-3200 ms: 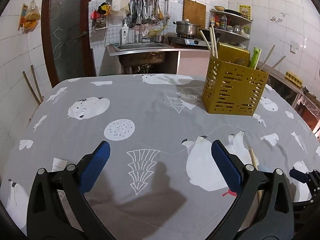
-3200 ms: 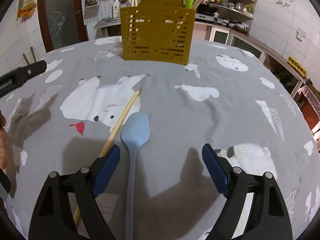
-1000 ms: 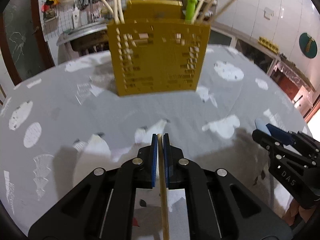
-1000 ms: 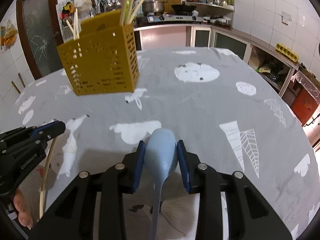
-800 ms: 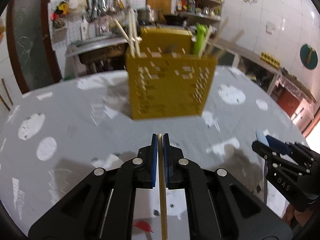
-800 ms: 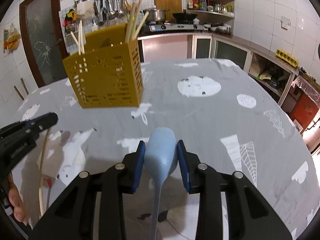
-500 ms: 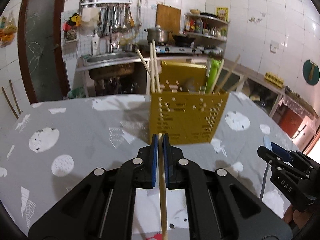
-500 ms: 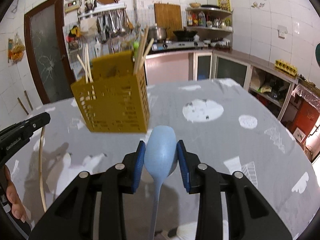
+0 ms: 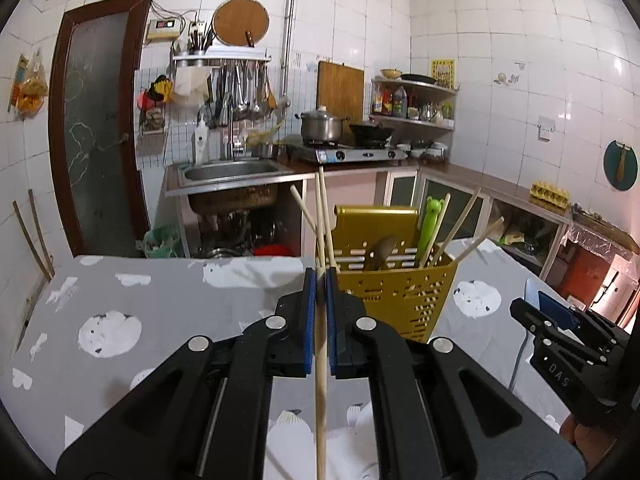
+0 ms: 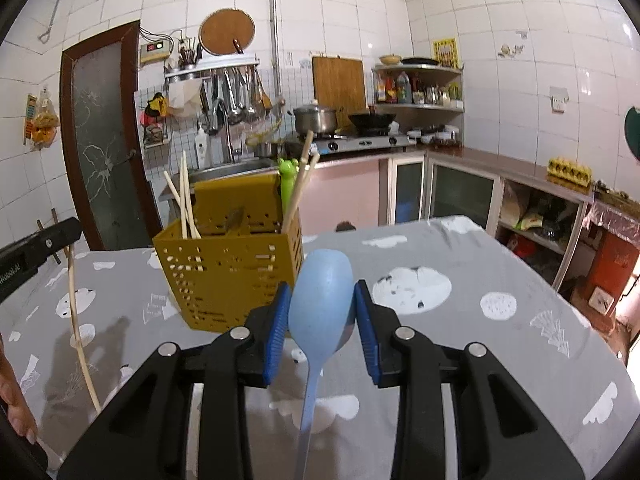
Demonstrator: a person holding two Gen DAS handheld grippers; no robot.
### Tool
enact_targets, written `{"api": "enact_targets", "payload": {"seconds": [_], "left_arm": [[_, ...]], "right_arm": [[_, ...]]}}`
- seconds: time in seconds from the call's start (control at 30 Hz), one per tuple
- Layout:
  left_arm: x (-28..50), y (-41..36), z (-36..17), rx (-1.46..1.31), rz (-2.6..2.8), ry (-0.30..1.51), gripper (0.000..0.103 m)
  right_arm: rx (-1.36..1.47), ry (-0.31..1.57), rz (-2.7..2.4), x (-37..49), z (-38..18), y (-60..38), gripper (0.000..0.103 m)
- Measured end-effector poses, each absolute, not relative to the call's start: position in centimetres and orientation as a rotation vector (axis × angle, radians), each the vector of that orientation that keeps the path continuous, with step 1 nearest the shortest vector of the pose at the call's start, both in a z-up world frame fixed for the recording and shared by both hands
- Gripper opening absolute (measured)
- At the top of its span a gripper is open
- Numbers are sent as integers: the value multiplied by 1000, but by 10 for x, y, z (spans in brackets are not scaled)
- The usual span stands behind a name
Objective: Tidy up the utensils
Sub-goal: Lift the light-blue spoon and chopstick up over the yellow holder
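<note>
Holding: one utensil in each claw, both lifted clear of the table with its grey patterned cloth.
Left gripper: my blue pads are pinched nearly together on a single wooden chopstick; it runs back between the black arms toward me and its tip pokes just past the pads.
Right gripper: my pads are clamped on either side of the bowl of a pale blue spoon; the bowl stands up above the pads and the thin handle hangs down toward the bottom edge of my view.
Yellow holder: a perforated caddy standing upright on the cloth, beyond both claws; from my left camera it sits just behind and right of the pads, from my right camera behind and left.
In the holder: several chopsticks leaning at angles, a green frog-topped utensil, and a dark utensil I cannot make out.
Each claw seen from the other: my right one at the right edge of the left view, my left one at the left edge of the right view, chopstick trailing below it.
Background: sink, stove with pot, hanging ladles.
</note>
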State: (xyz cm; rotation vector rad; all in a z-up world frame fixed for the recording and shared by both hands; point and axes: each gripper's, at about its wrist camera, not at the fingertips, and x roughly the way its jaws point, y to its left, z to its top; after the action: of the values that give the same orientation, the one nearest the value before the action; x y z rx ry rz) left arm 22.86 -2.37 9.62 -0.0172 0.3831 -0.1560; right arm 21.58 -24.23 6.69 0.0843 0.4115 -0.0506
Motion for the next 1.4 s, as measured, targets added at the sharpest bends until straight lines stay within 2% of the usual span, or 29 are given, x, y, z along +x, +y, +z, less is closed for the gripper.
{"api": "enact_targets", "payload": {"seconds": [0.93, 1.4], "left_arm": [[221, -11, 117, -41, -185, 312, 3], [232, -15, 157, -47, -222, 267, 3]], "right_arm": [[72, 335, -3, 219, 84, -237, 33], [74, 277, 21, 239, 124, -234, 33]]}}
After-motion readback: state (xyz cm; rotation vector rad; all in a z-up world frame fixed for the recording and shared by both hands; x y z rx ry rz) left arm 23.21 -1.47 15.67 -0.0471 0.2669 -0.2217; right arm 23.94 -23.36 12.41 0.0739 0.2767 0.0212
